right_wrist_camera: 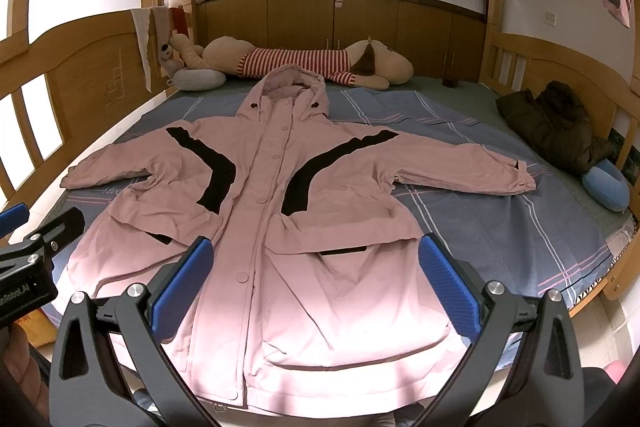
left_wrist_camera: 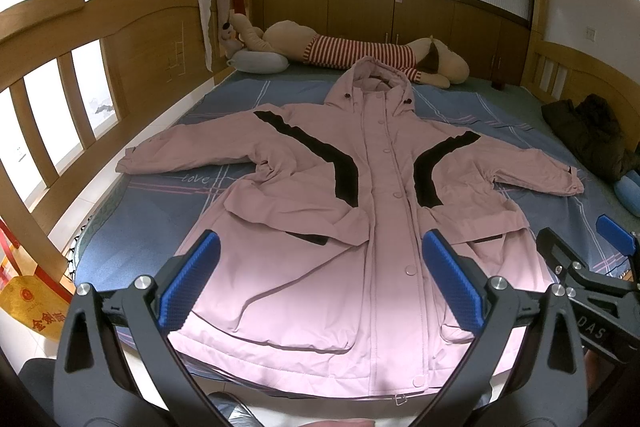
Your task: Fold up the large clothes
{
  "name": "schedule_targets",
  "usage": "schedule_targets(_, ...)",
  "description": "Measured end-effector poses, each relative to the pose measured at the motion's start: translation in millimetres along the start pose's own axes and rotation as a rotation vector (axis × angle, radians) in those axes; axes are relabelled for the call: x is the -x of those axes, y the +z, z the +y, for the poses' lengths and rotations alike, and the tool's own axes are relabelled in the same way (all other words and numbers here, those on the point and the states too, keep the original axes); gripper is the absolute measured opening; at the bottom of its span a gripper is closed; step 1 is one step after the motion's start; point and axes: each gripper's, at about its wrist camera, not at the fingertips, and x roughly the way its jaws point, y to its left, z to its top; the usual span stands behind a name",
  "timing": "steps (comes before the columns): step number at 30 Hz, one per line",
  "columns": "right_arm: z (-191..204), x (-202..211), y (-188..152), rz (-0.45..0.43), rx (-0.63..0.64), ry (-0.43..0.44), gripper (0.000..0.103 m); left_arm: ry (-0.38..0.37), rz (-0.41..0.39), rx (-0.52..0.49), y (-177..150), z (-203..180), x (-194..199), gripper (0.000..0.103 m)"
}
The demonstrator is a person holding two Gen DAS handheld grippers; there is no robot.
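Our left gripper (left_wrist_camera: 320, 279) hangs with jaws spread wide, gripping nothing. Just ahead of and beneath it the pink coat (left_wrist_camera: 360, 227) lies face up and buttoned on the blue bedsheet (left_wrist_camera: 160, 211), sleeves outstretched. Beside it, our right gripper (right_wrist_camera: 316, 277) is likewise wide apart and unloaded. A dark jacket (right_wrist_camera: 556, 123) sits far right.

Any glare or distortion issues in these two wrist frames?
Left wrist: the coat hem is washed out near the lens, and the bed rail bows from fisheye. Right wrist: same bright wash on the hem, dark corners; the stuffed dog stays sharp.
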Motion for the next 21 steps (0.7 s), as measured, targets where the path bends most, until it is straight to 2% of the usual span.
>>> schedule_targets(21,0.9,-0.3,-1.2,0.0,0.002,0.0,0.102,0.0,0.002,-0.002,-0.3,-0.5,-0.7,0.101)
